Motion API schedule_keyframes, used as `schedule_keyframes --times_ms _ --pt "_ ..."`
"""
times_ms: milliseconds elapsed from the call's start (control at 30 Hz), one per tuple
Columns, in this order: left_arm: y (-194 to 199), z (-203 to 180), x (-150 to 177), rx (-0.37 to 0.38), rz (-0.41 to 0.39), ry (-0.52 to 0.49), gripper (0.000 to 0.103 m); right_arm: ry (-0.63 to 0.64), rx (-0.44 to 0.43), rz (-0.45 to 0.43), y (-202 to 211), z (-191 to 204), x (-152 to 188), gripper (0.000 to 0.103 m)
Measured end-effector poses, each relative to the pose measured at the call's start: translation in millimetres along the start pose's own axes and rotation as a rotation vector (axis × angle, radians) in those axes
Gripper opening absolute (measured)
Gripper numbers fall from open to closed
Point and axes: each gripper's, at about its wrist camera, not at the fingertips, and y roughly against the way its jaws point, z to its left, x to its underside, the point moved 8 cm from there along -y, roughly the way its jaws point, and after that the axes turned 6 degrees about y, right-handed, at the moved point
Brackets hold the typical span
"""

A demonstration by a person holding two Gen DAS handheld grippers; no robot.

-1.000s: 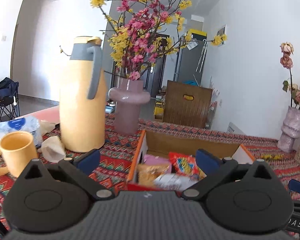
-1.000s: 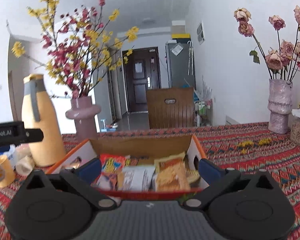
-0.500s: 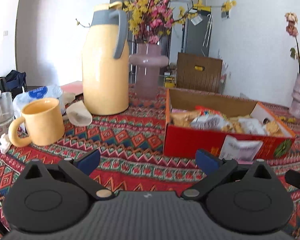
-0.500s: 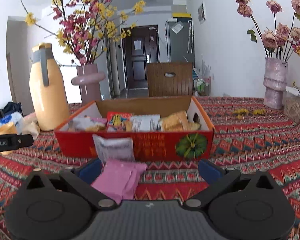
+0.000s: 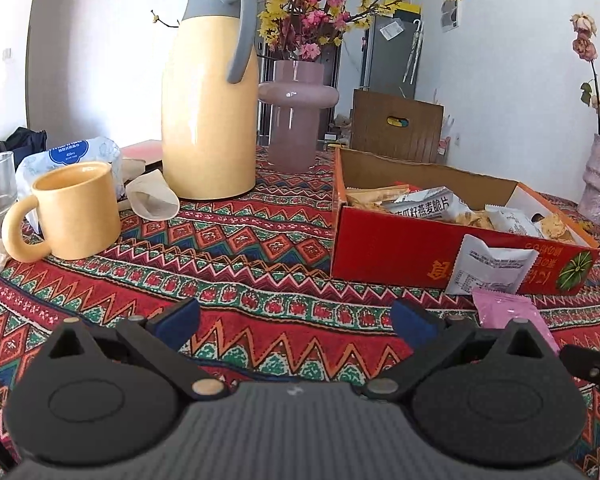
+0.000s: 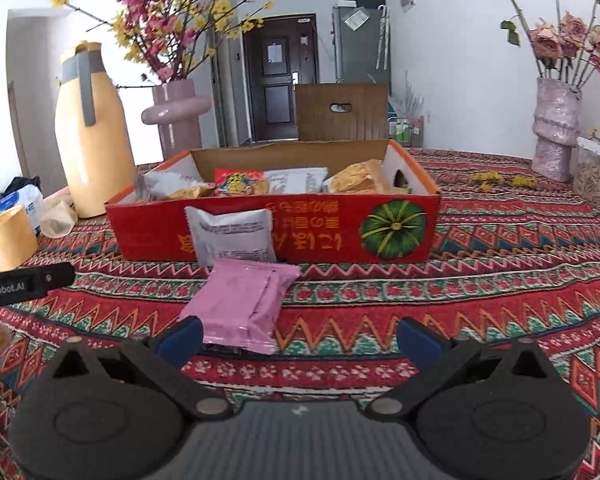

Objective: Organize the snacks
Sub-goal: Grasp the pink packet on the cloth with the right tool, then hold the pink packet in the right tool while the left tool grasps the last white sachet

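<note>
Snacks mostly sit already inside the red cardboard box [image 6: 284, 236], a mixed heap of packets [image 6: 284, 182] filling it from wall to wall. Two remain outside: a white packet [image 6: 230, 234] leaning against the box's front wall, and a pink packet [image 6: 244, 306] lying flat on the patterned tablecloth [image 6: 480, 280] just in front of it. By my reading the job is nearly done, with those two left to go in.

From the right gripper [image 6: 298, 338], whose fingers are spread wide and empty, the pink packet lies at about eleven o'clock, its near edge beside the left fingertip. The left gripper [image 5: 294, 320] is likewise spread and empty; the box sits at its one o'clock.

A yellow thermos jug [image 5: 208, 104], a pink vase [image 5: 296, 116] and a yellow mug [image 5: 74, 210] stand around ten to twelve o'clock of the left gripper, well apart from the packets. Nothing blocks the pink packet.
</note>
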Motion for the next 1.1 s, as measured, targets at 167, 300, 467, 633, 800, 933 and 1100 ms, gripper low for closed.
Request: schedule_keyframes --times_ms 167,300,467,633,800,933,1100 --pt "-1 1 0 0.013 0.012 0.019 0.103 0.023 -0.026 0.054 -21 14 -10 0.103" --pt "-3 2 0 0.022 0.019 0.027 0.103 0.009 -0.060 0.116 -45 26 -17 0.103" --pt "-4 4 0 0.028 0.027 0.045 0.103 0.032 -0.034 0.181 -71 37 -19 0.088" --pt "-5 5 0 0.033 0.031 0.051 0.103 0.084 -0.043 0.162 -65 42 -18 0.061" --pt "-6 5 1 0.031 0.034 0.051 0.103 0.062 -0.018 0.101 -45 17 -16 0.060" --pt "-6 5 1 0.023 0.036 0.051 0.103 0.015 0.024 0.066 -26 -17 -10 0.060" --pt "-8 6 2 0.006 0.040 0.050 0.103 -0.044 0.123 0.031 -8 -72 -5 0.061"
